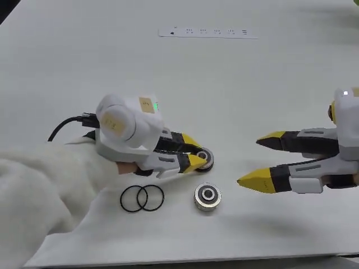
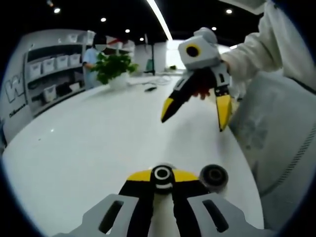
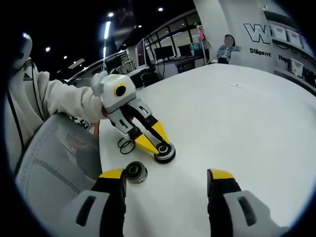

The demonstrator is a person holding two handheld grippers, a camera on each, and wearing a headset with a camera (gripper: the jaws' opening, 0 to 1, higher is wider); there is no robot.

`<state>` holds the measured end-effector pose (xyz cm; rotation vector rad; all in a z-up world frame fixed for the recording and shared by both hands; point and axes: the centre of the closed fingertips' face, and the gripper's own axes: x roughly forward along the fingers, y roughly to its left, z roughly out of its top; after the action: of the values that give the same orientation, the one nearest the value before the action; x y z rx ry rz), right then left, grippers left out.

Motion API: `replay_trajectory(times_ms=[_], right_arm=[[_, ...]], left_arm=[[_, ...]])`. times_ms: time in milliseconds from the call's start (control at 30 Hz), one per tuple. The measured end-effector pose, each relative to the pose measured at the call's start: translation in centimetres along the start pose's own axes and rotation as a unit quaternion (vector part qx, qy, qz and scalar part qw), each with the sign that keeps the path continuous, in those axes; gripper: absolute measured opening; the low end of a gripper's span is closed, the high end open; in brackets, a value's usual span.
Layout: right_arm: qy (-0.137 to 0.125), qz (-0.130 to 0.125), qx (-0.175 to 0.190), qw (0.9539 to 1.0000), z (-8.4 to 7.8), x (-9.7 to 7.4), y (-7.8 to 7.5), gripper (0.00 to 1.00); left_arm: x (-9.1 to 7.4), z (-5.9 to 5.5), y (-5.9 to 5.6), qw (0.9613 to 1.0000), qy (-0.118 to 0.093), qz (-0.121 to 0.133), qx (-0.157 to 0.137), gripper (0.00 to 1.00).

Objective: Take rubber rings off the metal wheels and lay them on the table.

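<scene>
While the left gripper (image 1: 197,152) pinches its yellow tips shut on one wheel (image 1: 205,159) that sits on the table (image 1: 235,84), the right gripper (image 1: 261,159) hangs a little apart from it, jaws spread wide and holding nothing. A second wheel (image 1: 208,196) stands free, just nearer the person than the clamped one. Two rings (image 1: 142,198) lie flat and overlapping beside it, near a white sleeve (image 1: 39,190). A power strip (image 1: 207,32) lies far back.
</scene>
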<state>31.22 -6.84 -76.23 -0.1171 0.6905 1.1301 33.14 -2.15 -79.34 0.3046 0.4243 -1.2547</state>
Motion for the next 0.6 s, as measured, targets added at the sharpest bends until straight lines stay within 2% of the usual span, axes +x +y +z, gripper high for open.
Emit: replay_trajectory(times_ms=[367,600], right_arm=[[-0.033,-0.006,-0.017,0.9993,3.1,-0.2,-1.0,0.56],[-0.046,-0.002,-0.034,0.9984,4.9,0.1,-1.1,0.52]], left_arm=[[0.1,-0.1,0.3,0.9999,-0.012,0.003,-0.002,0.14],[0.0,-0.1,0.3,0.9998,-0.018,0.004,-0.001,0.14]])
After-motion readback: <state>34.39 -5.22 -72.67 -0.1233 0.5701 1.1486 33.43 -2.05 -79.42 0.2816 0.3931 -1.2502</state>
